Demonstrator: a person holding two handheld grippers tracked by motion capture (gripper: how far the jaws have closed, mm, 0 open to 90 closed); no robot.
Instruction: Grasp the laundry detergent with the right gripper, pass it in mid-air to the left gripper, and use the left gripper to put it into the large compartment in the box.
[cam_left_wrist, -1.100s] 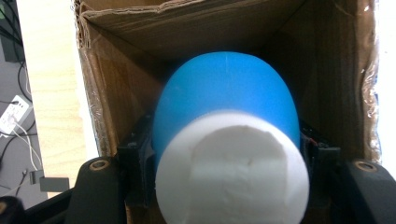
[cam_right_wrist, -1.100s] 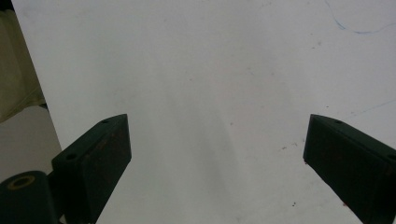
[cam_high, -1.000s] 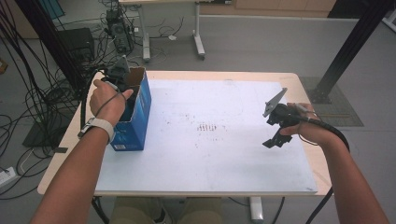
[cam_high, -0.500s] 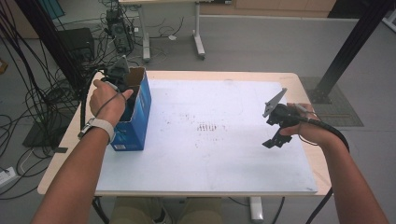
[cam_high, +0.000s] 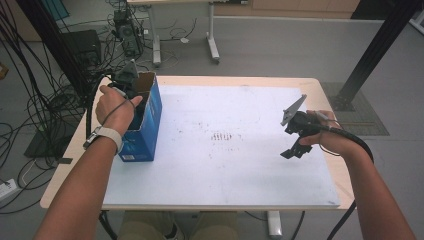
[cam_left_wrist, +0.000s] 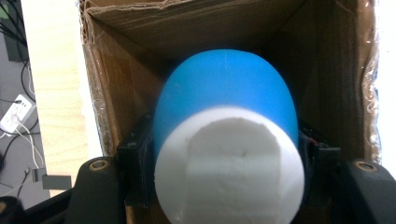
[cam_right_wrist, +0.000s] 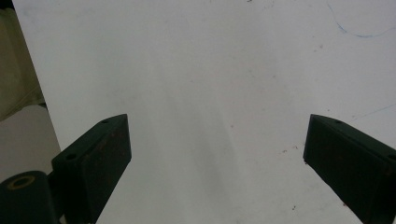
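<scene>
High view: the left claw (cam_high: 131, 84) sits at the open top of a blue box (cam_high: 150, 120) standing on the left side of the desk (cam_high: 210, 180), near its far corner. The left hand (cam_high: 116, 106) grips the tool from the near side, with a pale band around the wrist. The right claw (cam_high: 296, 136) hangs above the right part of the white desk sheet (cam_high: 225, 165), well apart from the box, and its jaws stand wide with nothing between them. A cable (cam_high: 350, 137) loops from it past the right hand (cam_high: 325, 137).

Left gripper view: the left claw (cam_left_wrist: 224, 154) is clamped on a cup (cam_left_wrist: 226, 126), blue outside with a white base turned toward the camera. The black jaws press on its two sides. The cup lies tilted, its far end pointing down into the box (cam_left_wrist: 116, 70), whose brown cardboard walls and torn rim surround it. I cannot tell whether the cup touches the box floor.

Right gripper view: the two black jaws of the right claw (cam_right_wrist: 217, 154) rise from the lower corners, far apart, with bare white sheet (cam_right_wrist: 210, 70) between them. A faint blue pen line (cam_right_wrist: 355, 32) marks the sheet near the upper right.
</scene>
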